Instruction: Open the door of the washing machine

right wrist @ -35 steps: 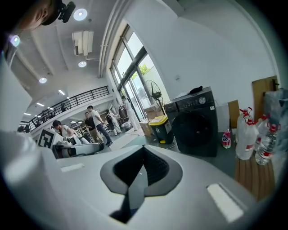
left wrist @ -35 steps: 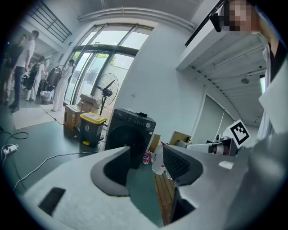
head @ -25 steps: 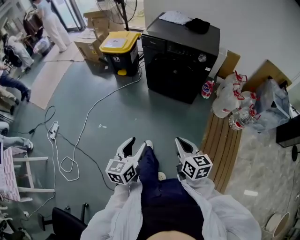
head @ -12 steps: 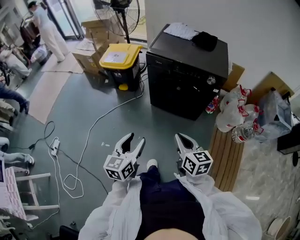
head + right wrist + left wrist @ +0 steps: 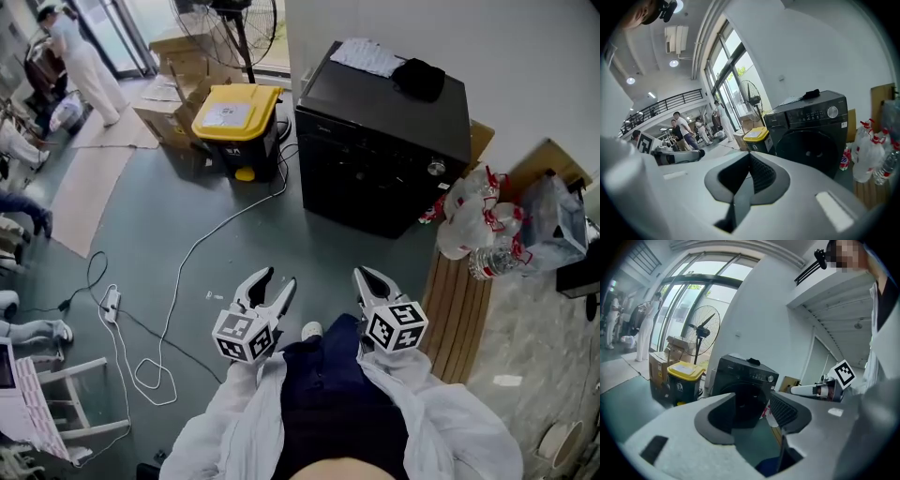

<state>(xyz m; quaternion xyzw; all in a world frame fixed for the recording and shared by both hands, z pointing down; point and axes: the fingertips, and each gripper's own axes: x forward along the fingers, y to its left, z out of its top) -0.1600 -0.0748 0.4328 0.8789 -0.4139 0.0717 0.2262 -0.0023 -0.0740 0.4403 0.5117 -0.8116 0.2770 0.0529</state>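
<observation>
The black washing machine stands against the white wall, its round door closed. It also shows ahead in the left gripper view. A white cloth and a black item lie on its top. My left gripper hangs over the grey floor, well short of the machine, with its jaws apart and nothing between them. My right gripper is level with it on the right, jaws closed together and empty.
A yellow-lidded bin and cardboard boxes stand left of the machine. A white cable snakes across the floor. White plastic bags and wooden planks sit to the right. People stand at the far left.
The person has stepped forward, so the washing machine looks a little nearer. Both grippers keep the same pose in front of the body.
</observation>
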